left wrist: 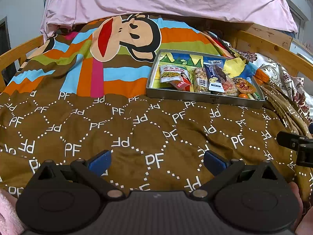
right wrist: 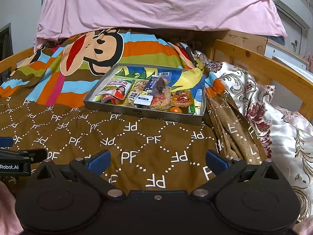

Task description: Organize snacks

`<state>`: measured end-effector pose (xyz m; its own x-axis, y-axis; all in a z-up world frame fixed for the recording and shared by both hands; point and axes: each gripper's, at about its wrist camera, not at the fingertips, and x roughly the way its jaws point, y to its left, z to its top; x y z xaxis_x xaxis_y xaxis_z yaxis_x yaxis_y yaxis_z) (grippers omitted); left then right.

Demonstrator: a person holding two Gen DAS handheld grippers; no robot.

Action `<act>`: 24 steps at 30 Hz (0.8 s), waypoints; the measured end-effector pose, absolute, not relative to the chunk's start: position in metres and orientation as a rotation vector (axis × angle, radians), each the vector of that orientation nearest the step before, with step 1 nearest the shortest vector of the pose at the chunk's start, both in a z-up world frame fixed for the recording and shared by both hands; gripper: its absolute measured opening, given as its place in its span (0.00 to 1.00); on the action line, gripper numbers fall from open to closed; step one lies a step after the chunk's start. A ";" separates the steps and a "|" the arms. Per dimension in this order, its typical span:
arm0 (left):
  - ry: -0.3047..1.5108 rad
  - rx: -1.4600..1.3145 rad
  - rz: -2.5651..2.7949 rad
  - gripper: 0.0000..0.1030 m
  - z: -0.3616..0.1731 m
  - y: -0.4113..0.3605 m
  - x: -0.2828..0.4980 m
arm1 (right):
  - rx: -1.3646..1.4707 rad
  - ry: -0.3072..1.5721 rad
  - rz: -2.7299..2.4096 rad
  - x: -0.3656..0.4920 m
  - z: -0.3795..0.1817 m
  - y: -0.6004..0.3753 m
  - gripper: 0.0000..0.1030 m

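In the left wrist view, the left gripper point(left wrist: 157, 161) hovers low over the brown blanket point(left wrist: 117, 129) on the bed, fingers point(left wrist: 99, 161) wide and empty, probably pulled back to keep the tray point(left wrist: 203, 97) in sight. The metal tray sits ahead to the right, holding a green snack bag point(left wrist: 173, 73), a blue packet point(left wrist: 213, 78) and a small orange point(left wrist: 243, 96). In the right wrist view, the right gripper point(right wrist: 157, 161) also rests back, fingers wide, nothing held; every snack seen lies inside the tray, so sorting looks nearly done.
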<state>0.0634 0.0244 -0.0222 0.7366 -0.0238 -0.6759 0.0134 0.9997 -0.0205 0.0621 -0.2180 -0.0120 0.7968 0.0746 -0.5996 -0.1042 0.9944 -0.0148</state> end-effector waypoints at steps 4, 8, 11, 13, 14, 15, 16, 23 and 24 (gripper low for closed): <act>0.743 -0.014 -0.020 1.00 -0.022 0.024 0.063 | -0.048 0.642 0.096 0.062 -0.012 -0.218 0.99; 0.741 -0.014 -0.019 0.99 -0.021 0.024 0.064 | -0.047 0.642 0.096 0.062 -0.012 -0.218 0.99; 0.738 -0.016 -0.005 0.99 -0.021 0.025 0.063 | -0.046 0.643 0.097 0.062 -0.012 -0.218 0.99; 0.732 -0.011 -0.007 0.99 -0.023 0.027 0.061 | -0.047 0.643 0.096 0.062 -0.012 -0.218 0.99; 0.730 -0.006 -0.012 0.99 -0.023 0.027 0.060 | -0.047 0.643 0.097 0.062 -0.012 -0.218 0.99; 0.731 -0.001 -0.014 1.00 -0.023 0.027 0.060 | -0.048 0.643 0.097 0.062 -0.012 -0.218 0.99; 0.732 0.005 -0.011 0.99 -0.023 0.026 0.061 | -0.048 0.643 0.096 0.062 -0.012 -0.218 0.99; 0.729 0.004 0.000 1.00 -0.020 0.028 0.060 | -0.047 0.644 0.097 0.062 -0.012 -0.219 0.99; 0.729 0.005 0.001 1.00 -0.020 0.028 0.060 | -0.047 0.644 0.097 0.062 -0.012 -0.219 0.99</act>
<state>0.0602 0.0281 -0.0202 0.7460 0.0025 -0.6659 0.0011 1.0000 0.0049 0.0622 -0.2188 -0.0124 0.7953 0.0756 -0.6015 -0.1046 0.9944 -0.0133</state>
